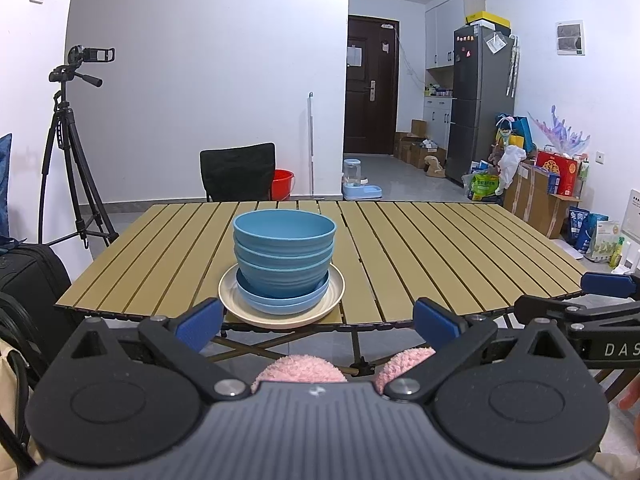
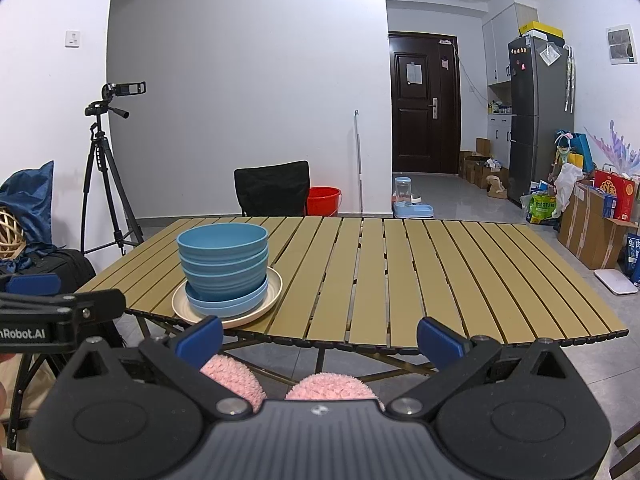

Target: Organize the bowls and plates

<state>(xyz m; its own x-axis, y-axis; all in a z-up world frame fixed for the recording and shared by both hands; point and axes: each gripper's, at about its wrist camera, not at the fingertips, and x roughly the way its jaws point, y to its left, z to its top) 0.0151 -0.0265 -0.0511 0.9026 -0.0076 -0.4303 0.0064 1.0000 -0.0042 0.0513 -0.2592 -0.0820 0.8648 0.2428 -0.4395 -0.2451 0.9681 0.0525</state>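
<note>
Left wrist view showed three blue bowls (image 1: pixel 285 252) nested on two blue plates (image 1: pixel 282 300) atop one cream plate (image 1: pixel 280 316) at the slatted table's (image 1: pixel 440 248) near edge; nothing blocked them. Both the left gripper (image 1: pixel 316 326) and the right gripper (image 2: pixel 320 340) hung spread wide, empty.

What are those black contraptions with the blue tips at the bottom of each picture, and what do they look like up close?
They are two handheld grippers. The left gripper and the right gripper match: a dark grey ribbed body, black linkage arms with round silver pivots over two round black discs, and two fingers tipped with blue pads. White lettering marks their sides. No cables show. Below them sit fluffy pink slippers.
</note>
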